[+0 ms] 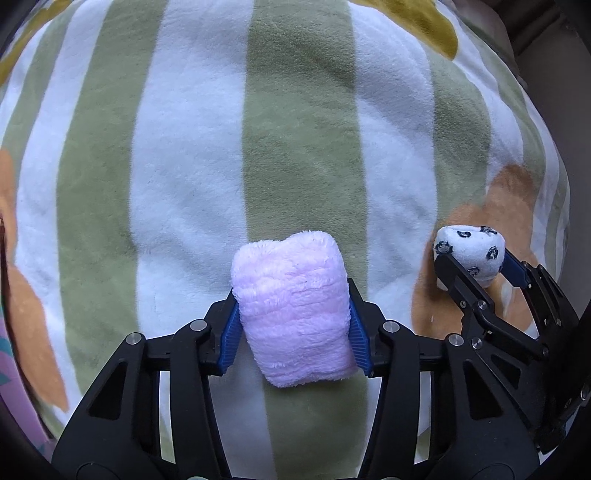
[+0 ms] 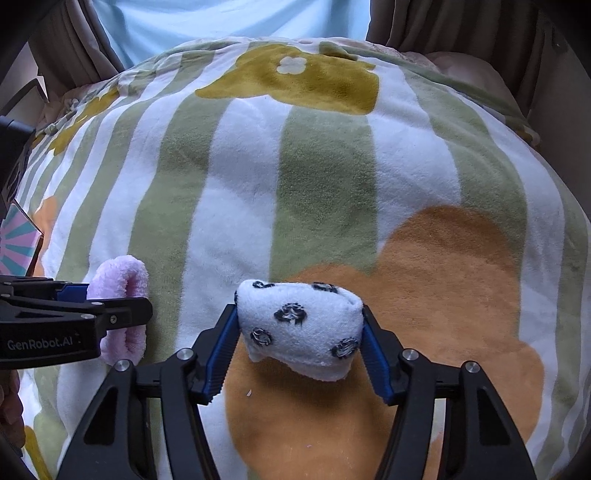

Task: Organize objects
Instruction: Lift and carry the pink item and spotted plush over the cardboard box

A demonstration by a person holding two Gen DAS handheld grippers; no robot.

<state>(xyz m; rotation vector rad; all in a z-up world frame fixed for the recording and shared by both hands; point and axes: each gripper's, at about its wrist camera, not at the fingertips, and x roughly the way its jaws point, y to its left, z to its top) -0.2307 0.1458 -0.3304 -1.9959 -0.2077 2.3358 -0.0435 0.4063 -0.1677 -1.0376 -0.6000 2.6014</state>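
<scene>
A rolled pink fleece cloth (image 1: 293,317) sits clamped in the left hand-held gripper (image 1: 294,332) on a striped plush blanket (image 1: 184,147); the right hand-held gripper (image 2: 300,343) grips a rolled white paw-print cloth (image 2: 299,326) beside it. Soft rolls could unravel or slip when lifted.

We read this as home, likely bedroom. Soft fleece blanket (image 2: 258,177) with green and white stripes and big yellow and orange flower shapes spread over padded surface. Beige curtains (image 2: 424,22) hang at back on both sides of pale blue panel (image 2: 229,22). We see rolled fluffy cloths on blanket, household laundry sort.
</scene>
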